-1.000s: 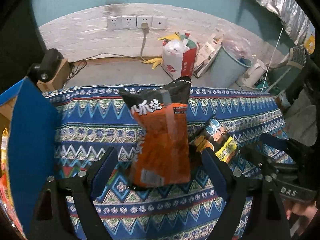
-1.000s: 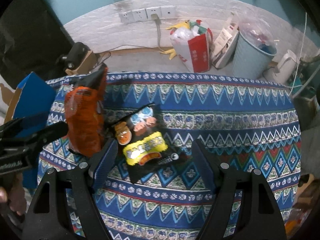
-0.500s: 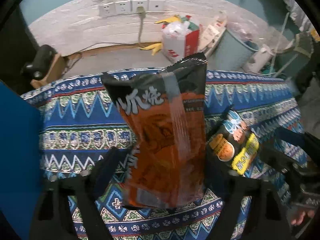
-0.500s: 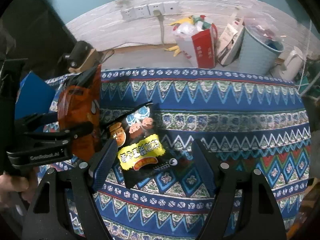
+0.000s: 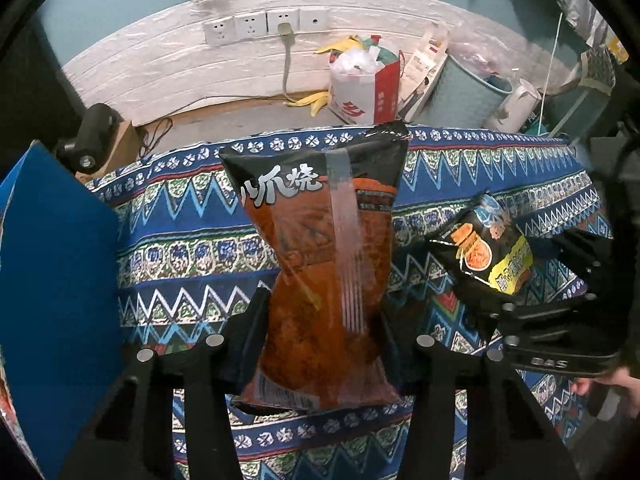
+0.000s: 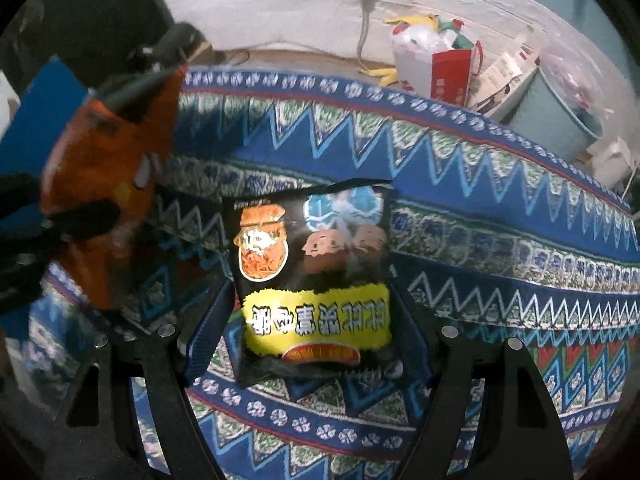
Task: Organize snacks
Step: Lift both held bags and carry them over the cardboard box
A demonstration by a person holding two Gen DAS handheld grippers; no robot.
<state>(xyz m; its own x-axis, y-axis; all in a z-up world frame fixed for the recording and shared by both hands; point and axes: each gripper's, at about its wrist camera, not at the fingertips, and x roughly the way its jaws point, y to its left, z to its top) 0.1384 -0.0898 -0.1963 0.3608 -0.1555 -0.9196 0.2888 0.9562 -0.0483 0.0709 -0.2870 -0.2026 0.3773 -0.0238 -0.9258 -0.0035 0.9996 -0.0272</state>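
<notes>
My left gripper (image 5: 320, 336) is shut on an orange and black snack bag (image 5: 320, 264), held upright above the patterned tablecloth (image 5: 192, 248). My right gripper (image 6: 316, 328) is shut on a black snack bag with a yellow label (image 6: 312, 280), lifted off the cloth. The black bag also shows at the right of the left wrist view (image 5: 488, 256), in the right gripper (image 5: 552, 344). The orange bag shows blurred at the left of the right wrist view (image 6: 108, 184).
A blue box flap (image 5: 52, 292) stands at the left edge. Behind the table are a wall socket strip (image 5: 264, 24), a red and white bag (image 5: 364, 84), a teal bin (image 5: 468, 92) and a white kettle (image 5: 516, 100).
Both grippers have closed on their bags and lifted them. The right gripper took hold of the black bag and raised it off the cloth; the orange bag sits higher and nearer.
</notes>
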